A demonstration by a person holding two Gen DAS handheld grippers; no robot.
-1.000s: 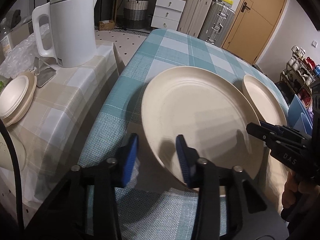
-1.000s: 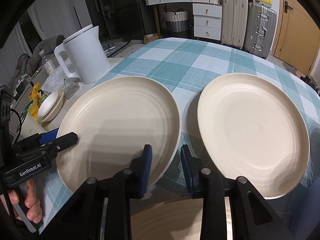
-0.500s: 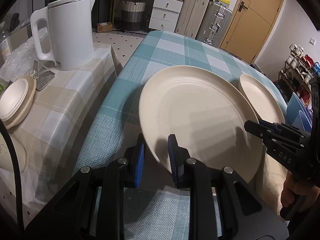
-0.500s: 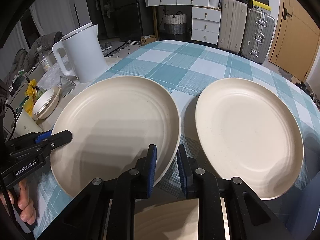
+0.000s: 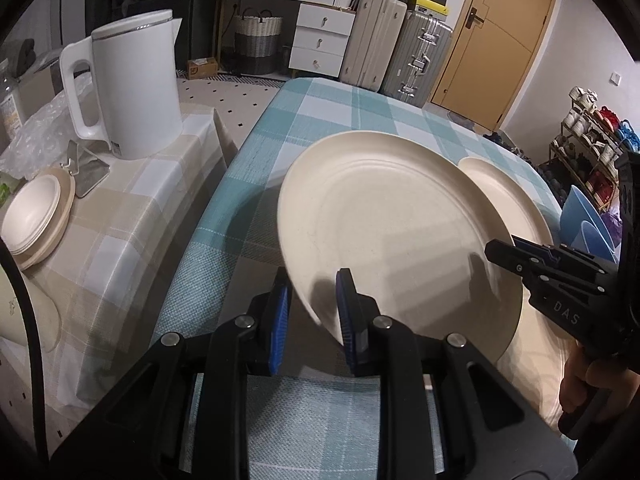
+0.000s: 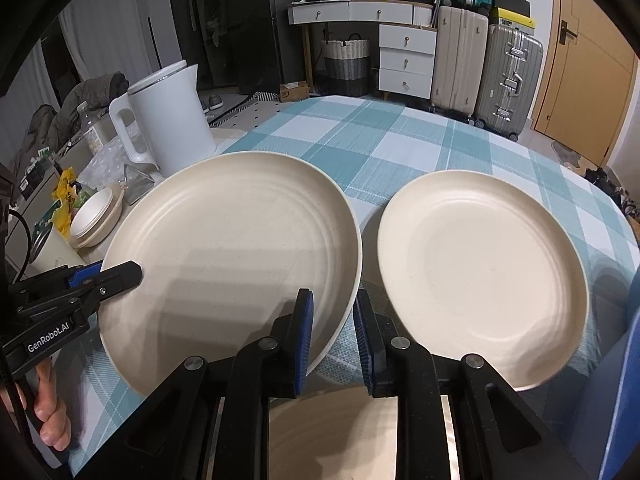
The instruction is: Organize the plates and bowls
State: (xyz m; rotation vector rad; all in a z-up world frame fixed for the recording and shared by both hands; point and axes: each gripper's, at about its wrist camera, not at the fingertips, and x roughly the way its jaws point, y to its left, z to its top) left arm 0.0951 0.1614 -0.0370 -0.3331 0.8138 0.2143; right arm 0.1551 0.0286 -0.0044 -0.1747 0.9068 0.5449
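Note:
A large cream plate [image 5: 392,240] is held tilted over the teal checked table [image 5: 240,208]. My left gripper [image 5: 314,314] is shut on its near left rim. In the right wrist view, my right gripper [image 6: 334,332] is shut on the near right rim of the same plate [image 6: 232,248]. A second cream plate [image 6: 480,272] lies flat on the cloth just to the right, and its edge [image 5: 508,196] shows behind the held plate. Each gripper shows in the other's view: the right one [image 5: 516,256] and the left one [image 6: 120,276], with a hand behind each.
A white kettle [image 5: 132,88] and a stack of cream bowls [image 5: 34,220] stand on a side table [image 5: 132,216] with a beige checked cloth to the left. Blue bowls [image 5: 584,224] sit off the table's right edge. A cream surface [image 6: 332,432] shows under my right gripper.
Both grippers have closed from open onto the rim of the large plate. The plate has since risen and tilted off the cloth.

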